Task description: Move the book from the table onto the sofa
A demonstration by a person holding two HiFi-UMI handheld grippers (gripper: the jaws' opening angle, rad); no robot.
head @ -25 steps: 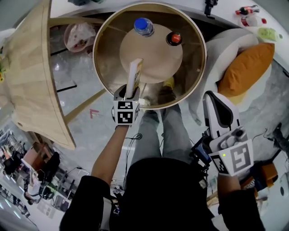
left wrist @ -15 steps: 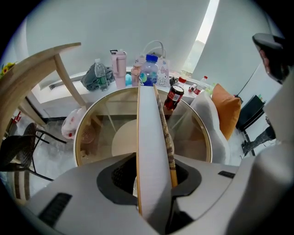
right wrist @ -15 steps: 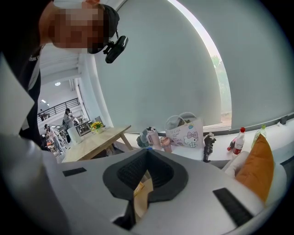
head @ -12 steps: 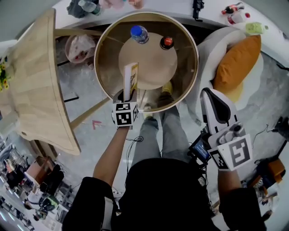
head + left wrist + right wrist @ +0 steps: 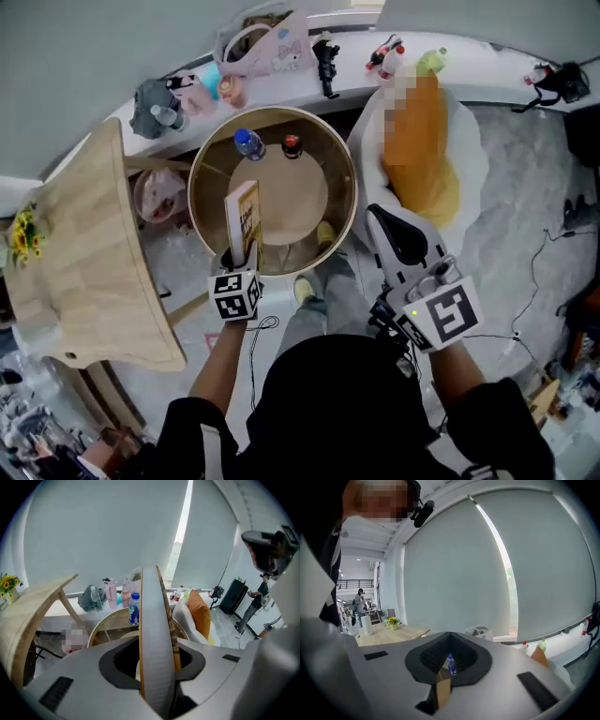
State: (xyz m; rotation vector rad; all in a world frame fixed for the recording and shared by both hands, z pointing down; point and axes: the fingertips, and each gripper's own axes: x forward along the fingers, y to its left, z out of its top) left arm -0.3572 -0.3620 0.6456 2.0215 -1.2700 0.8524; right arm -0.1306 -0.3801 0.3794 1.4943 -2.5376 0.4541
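Note:
The book (image 5: 244,217) stands upright on its edge in my left gripper (image 5: 245,257), whose jaws are shut on its lower end, in the air above the near rim of the round glass table (image 5: 349,184). In the left gripper view the book's (image 5: 152,634) page edge fills the middle between the two jaws of the left gripper (image 5: 157,670). The white sofa (image 5: 472,161) with an orange cushion (image 5: 424,164) lies to the right of the table. My right gripper (image 5: 386,223) hangs near the sofa's front, with its jaws together and nothing in them; the right gripper (image 5: 449,644) looks toward the book.
A blue-capped bottle (image 5: 247,142) and a red-capped one (image 5: 292,145) stand at the table's far side. A slanted wooden table (image 5: 84,253) is at the left. A window ledge (image 5: 347,80) behind carries bags, bottles and toys. Cables lie on the floor at the right.
Both grippers have risen a good way. The left one has carried the book up from the table top, still upright. The table and sofa look smaller and farther below.

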